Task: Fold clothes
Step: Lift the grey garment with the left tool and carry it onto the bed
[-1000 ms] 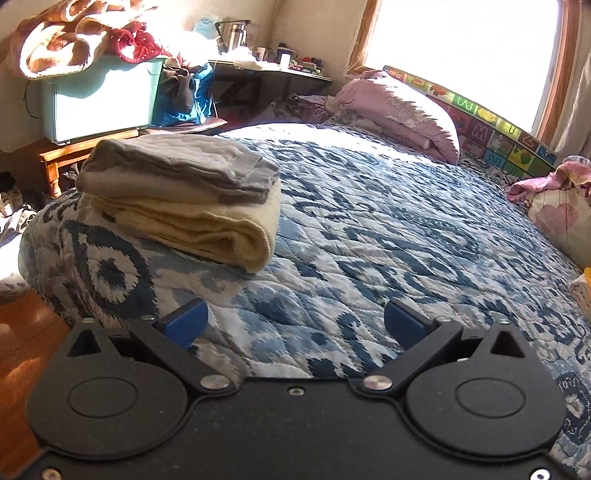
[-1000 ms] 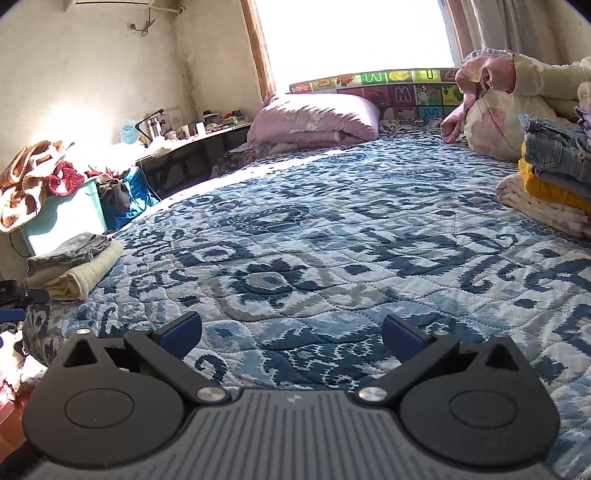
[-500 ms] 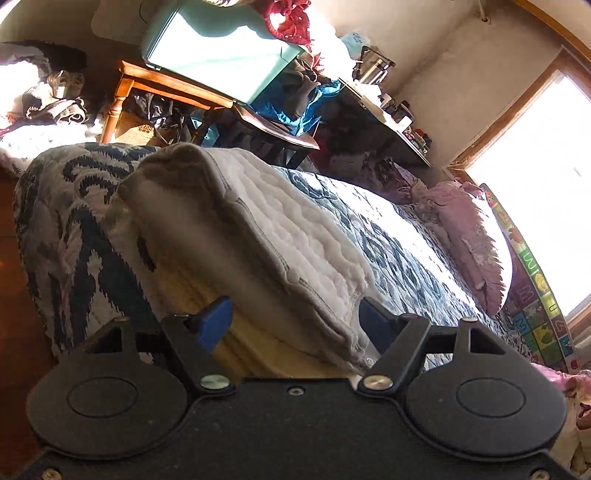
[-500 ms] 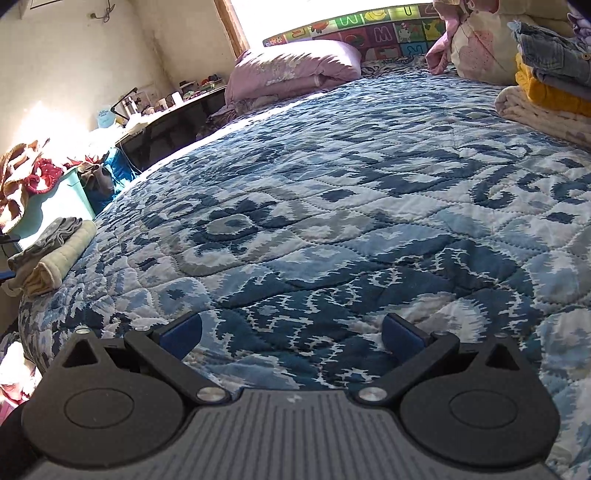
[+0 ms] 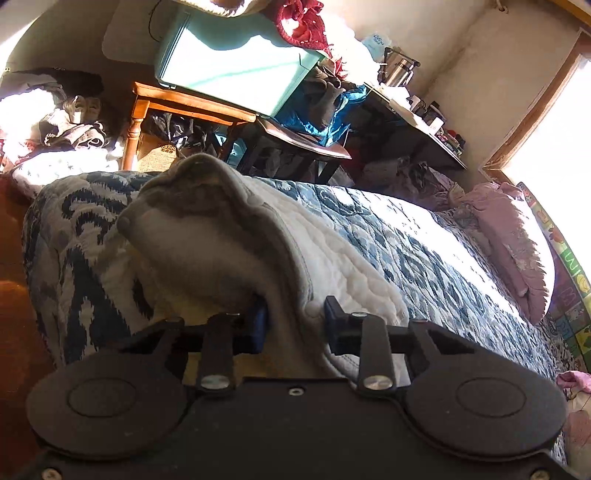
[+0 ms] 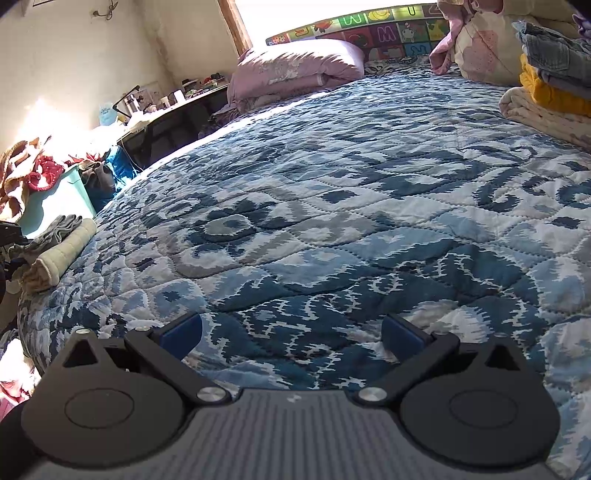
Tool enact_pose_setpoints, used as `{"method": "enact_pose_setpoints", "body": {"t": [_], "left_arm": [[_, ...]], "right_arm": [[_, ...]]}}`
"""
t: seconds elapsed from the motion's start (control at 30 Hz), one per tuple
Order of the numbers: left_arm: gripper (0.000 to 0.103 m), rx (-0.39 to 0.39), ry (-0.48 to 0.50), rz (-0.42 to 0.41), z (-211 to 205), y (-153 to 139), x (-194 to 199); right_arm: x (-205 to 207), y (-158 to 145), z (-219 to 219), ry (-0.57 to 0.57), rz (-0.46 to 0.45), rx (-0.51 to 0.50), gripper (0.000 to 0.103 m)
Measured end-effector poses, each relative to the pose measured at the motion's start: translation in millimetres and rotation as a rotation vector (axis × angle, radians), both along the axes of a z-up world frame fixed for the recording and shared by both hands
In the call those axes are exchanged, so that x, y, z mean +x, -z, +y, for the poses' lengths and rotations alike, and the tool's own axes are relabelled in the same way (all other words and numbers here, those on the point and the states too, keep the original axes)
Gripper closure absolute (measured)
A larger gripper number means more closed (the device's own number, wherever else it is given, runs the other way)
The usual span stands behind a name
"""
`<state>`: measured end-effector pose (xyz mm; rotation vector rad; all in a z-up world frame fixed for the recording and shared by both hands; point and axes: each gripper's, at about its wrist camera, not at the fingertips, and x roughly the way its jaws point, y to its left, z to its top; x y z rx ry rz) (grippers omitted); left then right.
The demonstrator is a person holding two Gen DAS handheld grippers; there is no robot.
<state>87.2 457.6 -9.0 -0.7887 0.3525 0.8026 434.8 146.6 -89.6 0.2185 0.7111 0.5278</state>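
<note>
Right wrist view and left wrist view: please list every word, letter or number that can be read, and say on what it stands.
"M": on a dark tile of the alphabet mat at the head of the bed.
"W": on a green tile of the same mat.
Print on the cardboard box under the wooden table: too blurred to read.
Blue label on the bottle: too blurred to read.

The left claw (image 5: 295, 326) pinches the grey garment's (image 5: 229, 236) edge above the blue patterned quilt (image 5: 424, 258).
</note>
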Motion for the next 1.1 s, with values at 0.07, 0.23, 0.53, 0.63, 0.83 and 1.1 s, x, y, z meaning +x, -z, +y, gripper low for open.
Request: {"method": "enact_pose_setpoints", "body": {"t": [0.07,0.23,0.53,0.63,0.83,1.1], "left_arm": [[0.079,0.027,0.02,-0.014,-7,-12,-1],[0.08,0.065,0.106,-0.095,-40,-52,-3],[0.08,0.034,0.438,-0.155,-176,-82,34],[0.08,-0.016,0.559,-0.165,-235,-75,55],[0.08,-0.15,0.742,-0.231,-339,-68,97],[0.052,-0.265,0.882,-0.058,-431,2,99]], "right_arm": [[-1,0,-2,0.004,0.005,0.014,0.0],[5,-6,-9,0.02,0.016,0.041,0.0],[3,-12,-27,0.069,-0.006,0.009,0.0],[1,-11,-51,0.124,0.011,0.059,0.0],[-3,-9,-104,0.243,0.047,0.17,0.0],[-11,-7,-149,0.337,0.058,0.251,0.0]]}}
